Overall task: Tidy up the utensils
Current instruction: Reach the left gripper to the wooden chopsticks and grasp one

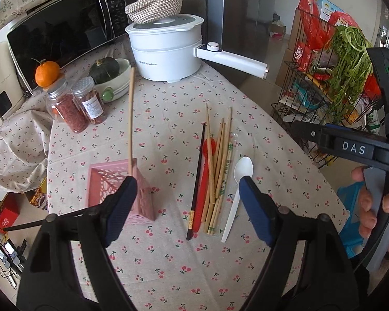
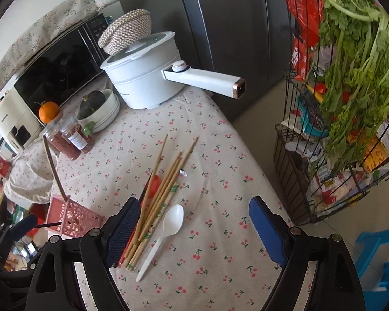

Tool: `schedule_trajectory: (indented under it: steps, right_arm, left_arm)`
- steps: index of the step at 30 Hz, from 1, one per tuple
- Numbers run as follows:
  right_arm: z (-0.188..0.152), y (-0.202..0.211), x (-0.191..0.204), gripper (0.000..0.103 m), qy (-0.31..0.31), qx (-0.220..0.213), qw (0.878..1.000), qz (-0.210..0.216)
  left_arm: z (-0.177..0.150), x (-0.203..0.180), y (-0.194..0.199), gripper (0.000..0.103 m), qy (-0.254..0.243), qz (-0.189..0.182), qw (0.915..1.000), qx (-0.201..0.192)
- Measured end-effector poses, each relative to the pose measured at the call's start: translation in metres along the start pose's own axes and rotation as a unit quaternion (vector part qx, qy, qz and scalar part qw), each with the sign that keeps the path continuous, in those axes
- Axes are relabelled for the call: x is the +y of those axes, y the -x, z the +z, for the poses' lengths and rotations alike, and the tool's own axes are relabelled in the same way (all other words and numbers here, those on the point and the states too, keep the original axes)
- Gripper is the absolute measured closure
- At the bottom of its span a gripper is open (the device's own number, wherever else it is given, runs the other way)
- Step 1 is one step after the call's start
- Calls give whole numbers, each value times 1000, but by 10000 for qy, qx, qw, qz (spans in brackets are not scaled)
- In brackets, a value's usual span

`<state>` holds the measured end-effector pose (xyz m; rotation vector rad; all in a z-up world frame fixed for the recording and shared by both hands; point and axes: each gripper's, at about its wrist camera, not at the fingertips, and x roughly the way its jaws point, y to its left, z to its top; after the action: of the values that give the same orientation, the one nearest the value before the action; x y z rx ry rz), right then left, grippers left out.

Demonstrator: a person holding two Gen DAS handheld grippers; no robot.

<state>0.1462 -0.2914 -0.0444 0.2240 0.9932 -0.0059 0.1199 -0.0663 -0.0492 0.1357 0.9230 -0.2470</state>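
A pink perforated basket [image 1: 111,181] stands on the cherry-print tablecloth, with one wooden chopstick [image 1: 131,119] standing upright in it. It also shows in the right wrist view [image 2: 72,217]. A pile lies in the middle: several wooden chopsticks [image 1: 220,160], a dark chopstick [image 1: 197,178], a red spoon [image 1: 207,160] under them and a white plastic spoon [image 1: 237,189]. My left gripper [image 1: 188,202] is open and empty above the cloth, its left finger beside the basket. My right gripper [image 2: 192,228] is open and empty over the pile [image 2: 163,189] and white spoon [image 2: 166,230].
A white electric pot [image 1: 168,49] with a long handle and a woven bowl on top stands at the back. Two spice jars [image 1: 75,106], an orange, a squash in a bowl and a microwave [image 1: 64,33] are back left. A wire rack [image 2: 337,129] with greens stands right of the table.
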Motion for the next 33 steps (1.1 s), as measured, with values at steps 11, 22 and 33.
schedule_trajectory:
  steps: [11,22,33]
  right_arm:
    - [4,-43,-32,16,-188,851,9961,-144]
    - [12,-54,-41,16,-282,1014,9944,-31]
    - [11,-60,-37,16,-218,1098,9937,-35]
  left_arm:
    - [53,-25,-118,83,311,-408,9949,869]
    - [85,-31,-197,88,543,-139,9914,1185]
    - [81,-36,-198,96,207,119,9938,1089]
